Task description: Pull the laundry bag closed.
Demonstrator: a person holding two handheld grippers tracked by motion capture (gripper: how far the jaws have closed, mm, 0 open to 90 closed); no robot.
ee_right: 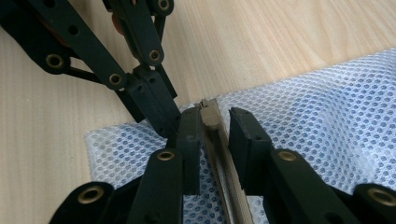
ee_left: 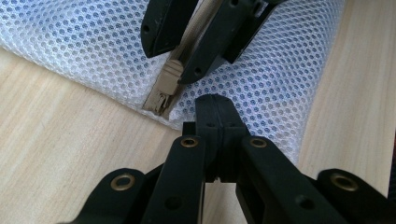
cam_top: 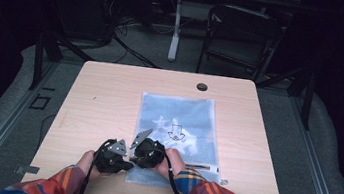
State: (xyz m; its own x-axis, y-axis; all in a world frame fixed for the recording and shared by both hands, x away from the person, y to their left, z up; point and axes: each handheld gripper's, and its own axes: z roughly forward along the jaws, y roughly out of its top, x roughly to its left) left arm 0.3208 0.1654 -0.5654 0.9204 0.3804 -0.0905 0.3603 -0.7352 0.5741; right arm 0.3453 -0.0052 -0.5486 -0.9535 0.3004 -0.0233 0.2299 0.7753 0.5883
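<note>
Mesh bag (cam_top: 175, 133) lying flat on the counter (cam_top: 105, 93), near edge under both hands in the high view. Beige zipper pull (ee_right: 209, 114) between the right hand-held gripper (ee_right: 212, 126) pads, a gap visible either side, not clamped. Left hand-held gripper (ee_left: 215, 105) fully closed, pinching the mesh corner just beside the zipper end.

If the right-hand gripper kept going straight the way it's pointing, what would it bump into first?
Probably the beige zipper pull, lying between the right gripper's jaws on the white mesh bag. Just past it sits the shut left gripper, though depth is hard to judge.
</note>
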